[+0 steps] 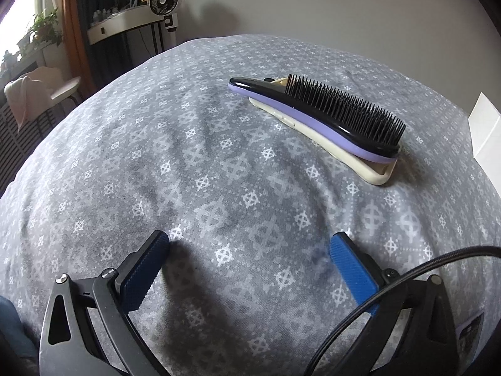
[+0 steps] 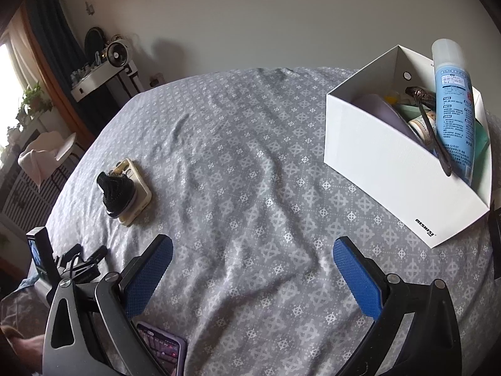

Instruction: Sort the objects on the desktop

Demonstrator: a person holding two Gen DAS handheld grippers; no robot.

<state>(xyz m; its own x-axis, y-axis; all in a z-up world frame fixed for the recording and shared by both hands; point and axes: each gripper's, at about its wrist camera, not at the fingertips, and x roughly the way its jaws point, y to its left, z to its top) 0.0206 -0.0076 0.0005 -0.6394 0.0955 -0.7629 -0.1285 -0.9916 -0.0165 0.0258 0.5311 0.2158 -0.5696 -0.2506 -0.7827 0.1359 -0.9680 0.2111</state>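
Both my claws hang with their blue pads spread wide and nothing between them: the left claw and the right claw each sit just over the grey patterned cloth on the table. Ahead and to the right of my left claw, a black-bristled hairbrush with a purple rim lies on top of a cream phone case. Ahead and right of my right claw stands a white box, holding a blue spray can among other items. A smartphone lies beneath my right claw's left finger.
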